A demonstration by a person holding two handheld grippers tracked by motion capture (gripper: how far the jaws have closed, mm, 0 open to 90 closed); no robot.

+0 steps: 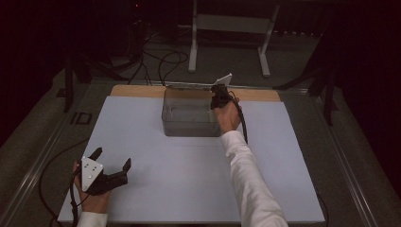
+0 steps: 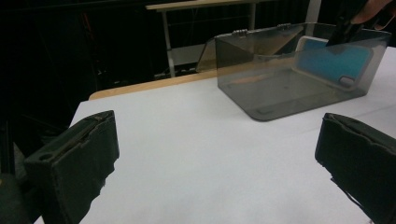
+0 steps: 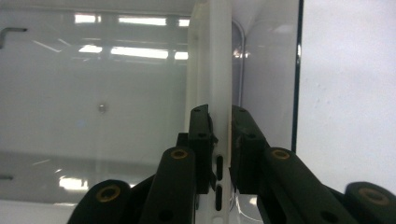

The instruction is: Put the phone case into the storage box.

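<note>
While the left claw (image 1: 111, 160) rested low at the near left corner of the white surface (image 1: 156, 179), its two black jaws stood wide apart with nothing between them, as the left gripper view confirmed: bare surface (image 2: 205, 154) lay between the jaws. The right claw (image 1: 218, 97) was held over the right end of the clear plastic box (image 1: 189, 124), which sat toward the far edge of the surface, just in front of a strip of bare wood (image 1: 137, 91). In the high view the right hand (image 1: 228, 116) reached forward from a white sleeve (image 1: 246, 175), with the claw pointing down into the box.

In the right gripper view the jaws were drawn together on the thin edge of a phone case (image 3: 215, 70), which stood upright and edge-on between them, inside the box and close to its right wall (image 3: 271, 74). The pale rim of the case and its side cut-outs appeared between the pads. In the left gripper view the same phone case (image 2: 334, 60) showed a blue face with a pale border, leaning inside the box (image 2: 261, 88) at its right end, with the right claw (image 2: 343, 30) gripping its upper edge. The hinged lid (image 2: 247, 44) of the box stood open at the back. Beyond the surface a white frame (image 1: 231, 28) stood on the dark floor.
</note>
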